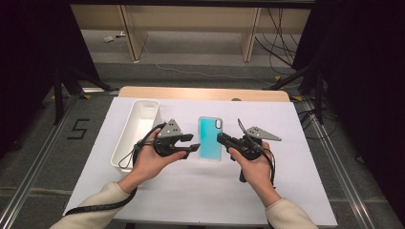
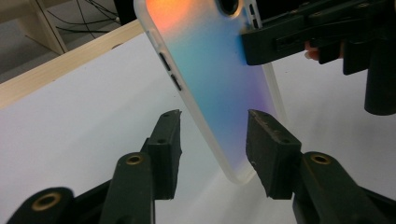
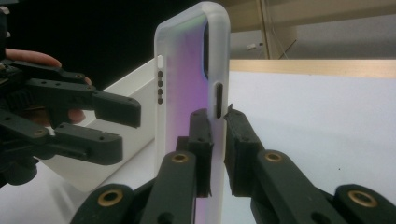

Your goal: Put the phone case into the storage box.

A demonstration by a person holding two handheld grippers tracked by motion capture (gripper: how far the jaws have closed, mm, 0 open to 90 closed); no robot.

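While it hangs above the white-covered desk (image 1: 191, 191), a phone case (image 1: 210, 137) with a frosted translucent rim and glossy teal-to-purple back is pinched at one long edge by the right tool (image 3: 215, 122). The left tool (image 2: 212, 135) straddles its rounded bottom corner, pads not touching. A white rectangular plastic bin (image 1: 134, 130) lies to the left. The case's top is cut off in the left gripper view.
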